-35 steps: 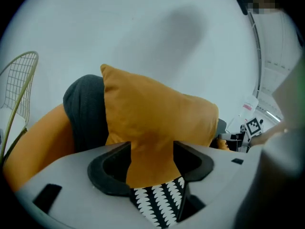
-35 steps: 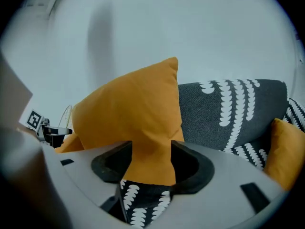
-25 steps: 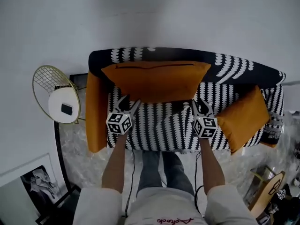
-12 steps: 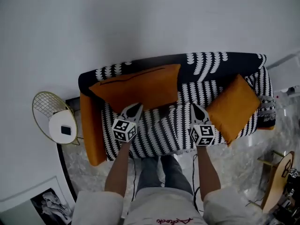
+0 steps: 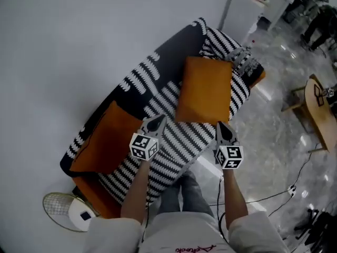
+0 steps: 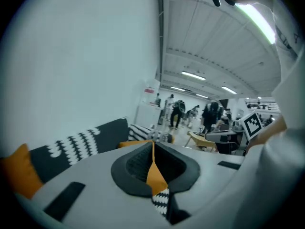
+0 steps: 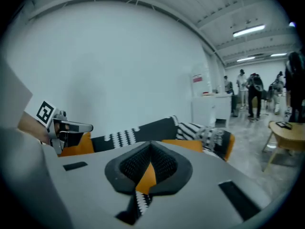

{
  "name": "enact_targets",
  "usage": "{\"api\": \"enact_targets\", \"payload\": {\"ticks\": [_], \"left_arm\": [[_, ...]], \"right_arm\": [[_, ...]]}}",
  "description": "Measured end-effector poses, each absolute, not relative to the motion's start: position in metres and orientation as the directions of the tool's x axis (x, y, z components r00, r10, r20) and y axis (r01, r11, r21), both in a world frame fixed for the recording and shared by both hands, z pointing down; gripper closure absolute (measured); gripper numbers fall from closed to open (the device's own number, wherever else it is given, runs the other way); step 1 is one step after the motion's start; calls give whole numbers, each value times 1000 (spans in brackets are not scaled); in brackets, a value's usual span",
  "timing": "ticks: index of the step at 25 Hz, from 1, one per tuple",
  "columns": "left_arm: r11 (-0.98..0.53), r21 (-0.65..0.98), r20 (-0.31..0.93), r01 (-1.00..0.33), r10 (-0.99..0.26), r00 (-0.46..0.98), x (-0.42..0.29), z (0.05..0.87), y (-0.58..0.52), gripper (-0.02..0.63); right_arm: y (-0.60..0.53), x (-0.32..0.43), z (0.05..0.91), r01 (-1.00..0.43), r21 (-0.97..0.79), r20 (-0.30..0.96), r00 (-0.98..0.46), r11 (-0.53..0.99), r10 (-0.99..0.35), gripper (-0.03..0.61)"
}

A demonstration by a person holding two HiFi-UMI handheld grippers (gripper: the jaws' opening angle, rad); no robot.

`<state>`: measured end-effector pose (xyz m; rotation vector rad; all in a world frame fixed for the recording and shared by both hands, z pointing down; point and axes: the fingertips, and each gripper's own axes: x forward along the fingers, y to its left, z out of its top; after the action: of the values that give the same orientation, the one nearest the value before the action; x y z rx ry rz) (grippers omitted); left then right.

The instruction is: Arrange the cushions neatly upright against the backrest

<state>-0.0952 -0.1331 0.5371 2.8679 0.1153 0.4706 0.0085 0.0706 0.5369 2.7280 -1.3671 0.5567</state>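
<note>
Two orange cushions are sitting on the striped sofa [image 5: 176,141]. The long cushion [image 5: 102,141] is leaning against the backrest [image 5: 158,70] at the near left end. The square cushion [image 5: 205,89] is lying toward the far right end, showing its whole face upward, so it is probably resting flatter than upright.

Both are looking soft and light, the kind of stuffed fabric that is likely to sag and fold if pinched at one corner only. Judging from that, a hold on the two near corners or along the near edge seam, one claw to each side, is probably going to give the steadiest lift and tilt. The cover is looking matte rather than slippery.

The left claw [image 5: 154,123] is hovering over the sofa between the two cushions, its jaws pressed together on nothing; only a sliver of orange and stripes beyond is showing through the seam. The right claw [image 5: 223,128] is hanging just near of the square cushion's near right corner, its jaws likewise pressed together and empty, apart from the fabric.
</note>
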Motion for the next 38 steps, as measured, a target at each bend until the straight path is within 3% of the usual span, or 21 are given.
{"api": "enact_targets", "payload": {"ticks": [7, 15, 22, 38], "left_arm": [[-861, 212, 237, 462, 504, 831, 29, 494, 53, 574], [-715, 224, 205, 662, 699, 685, 56, 468, 210, 575], [-668, 234, 225, 707, 744, 629, 61, 476, 252, 577], [-753, 208, 245, 625, 658, 712, 123, 476, 256, 577]], "right_arm": [[270, 23, 514, -468, -104, 325, 818, -878, -475, 551], [407, -9, 471, -217, -80, 287, 929, -973, -231, 551], [441, -16, 471, -158, -86, 285, 942, -984, -176, 551], [441, 70, 470, -306, -117, 268, 906, -945, -327, 551]]}}
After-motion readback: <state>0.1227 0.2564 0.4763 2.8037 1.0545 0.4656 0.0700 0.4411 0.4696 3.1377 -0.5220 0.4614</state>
